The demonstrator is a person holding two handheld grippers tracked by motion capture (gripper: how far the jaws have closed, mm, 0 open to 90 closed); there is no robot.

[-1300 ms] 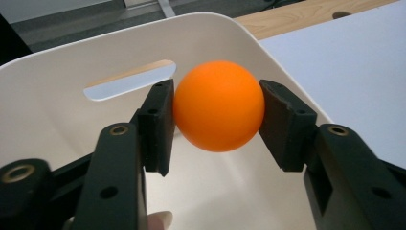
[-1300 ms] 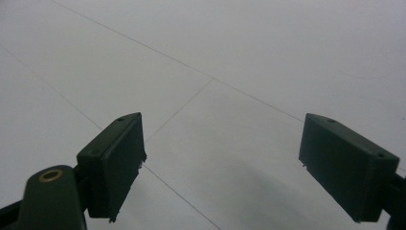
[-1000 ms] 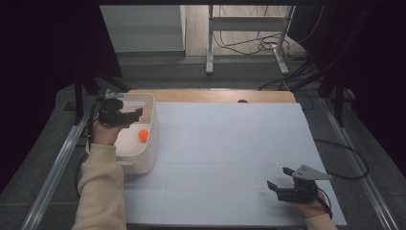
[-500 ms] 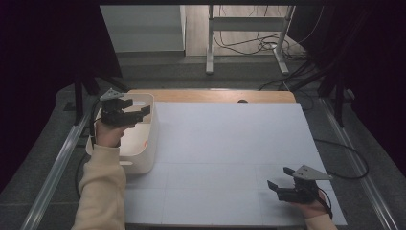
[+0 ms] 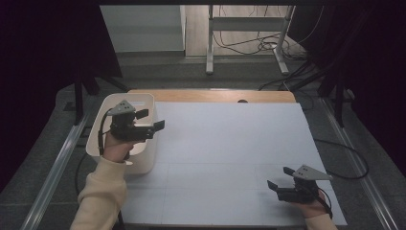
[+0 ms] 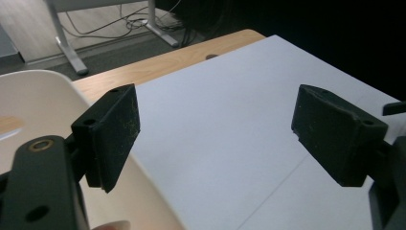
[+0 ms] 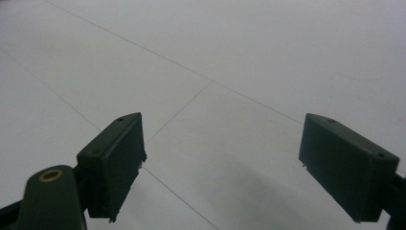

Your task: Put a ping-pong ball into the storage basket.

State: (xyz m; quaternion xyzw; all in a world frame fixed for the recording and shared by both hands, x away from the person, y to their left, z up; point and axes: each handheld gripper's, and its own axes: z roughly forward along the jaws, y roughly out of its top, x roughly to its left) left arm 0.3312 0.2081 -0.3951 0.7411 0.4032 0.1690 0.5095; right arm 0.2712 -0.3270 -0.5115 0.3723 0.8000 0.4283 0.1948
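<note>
Two grippers, both empty; left gripper [image 5: 152,120] hovers at left of frame over the right rim of the white bin [image 5: 141,162], jaws apart, nothing between them; right gripper [image 5: 279,177] rests at lower right on the white sheet [image 5: 230,143], jaws likewise apart; sheet bare; bin interior mostly hidden by the hand; judged: drop-off into the bin looks finished, no further item visible to fetch.
</note>
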